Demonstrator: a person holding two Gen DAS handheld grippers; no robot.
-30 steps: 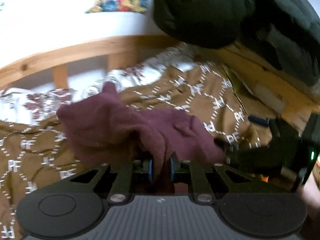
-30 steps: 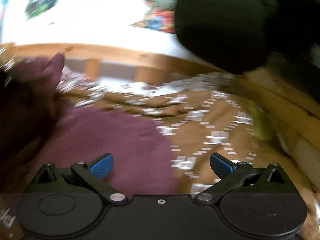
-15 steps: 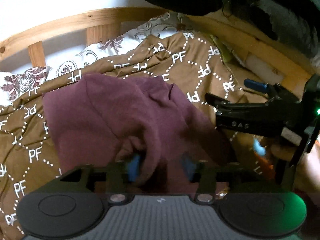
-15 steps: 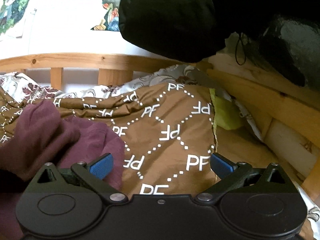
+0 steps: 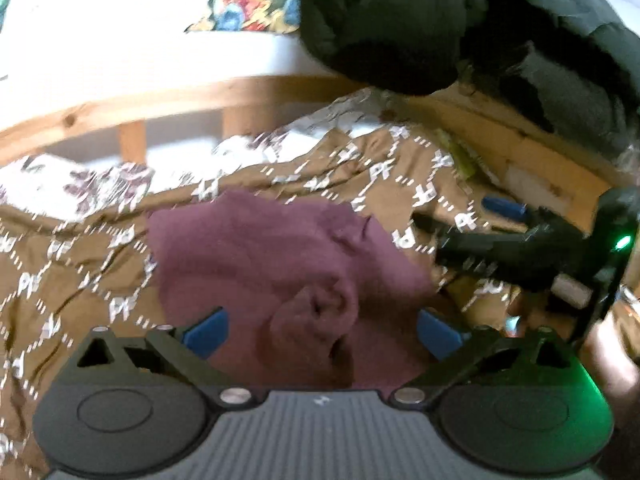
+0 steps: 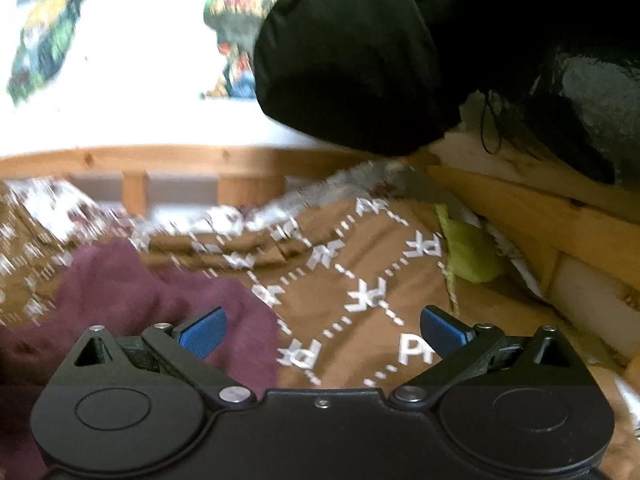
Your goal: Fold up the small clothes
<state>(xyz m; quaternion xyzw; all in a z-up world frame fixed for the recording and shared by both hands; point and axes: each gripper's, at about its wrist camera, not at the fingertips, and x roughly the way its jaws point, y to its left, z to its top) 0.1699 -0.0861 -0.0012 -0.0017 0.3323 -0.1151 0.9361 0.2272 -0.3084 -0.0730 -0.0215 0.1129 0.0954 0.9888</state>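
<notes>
Our left gripper [image 5: 322, 330] has its blue pads [image 5: 206, 332] spread wide, nothing between them; a bunched fold of the maroon garment [image 5: 272, 264] rises in the gap without touching either pad. Our right gripper [image 6: 322, 330] is spread just as wide, its left pad over the garment's edge [image 6: 168, 300], its right pad over bare blanket. The garment lies rumpled on the brown blanket [image 5: 72, 280] (white "PF" lattice print), and from the left view the right gripper [image 5: 508, 248] sits just beside its right edge. Beyond: a wooden rail [image 6: 180, 160], a green cloth [image 6: 468, 252] by the frame, a black bundle [image 6: 360, 48] overhanging. Both views blurred.
</notes>
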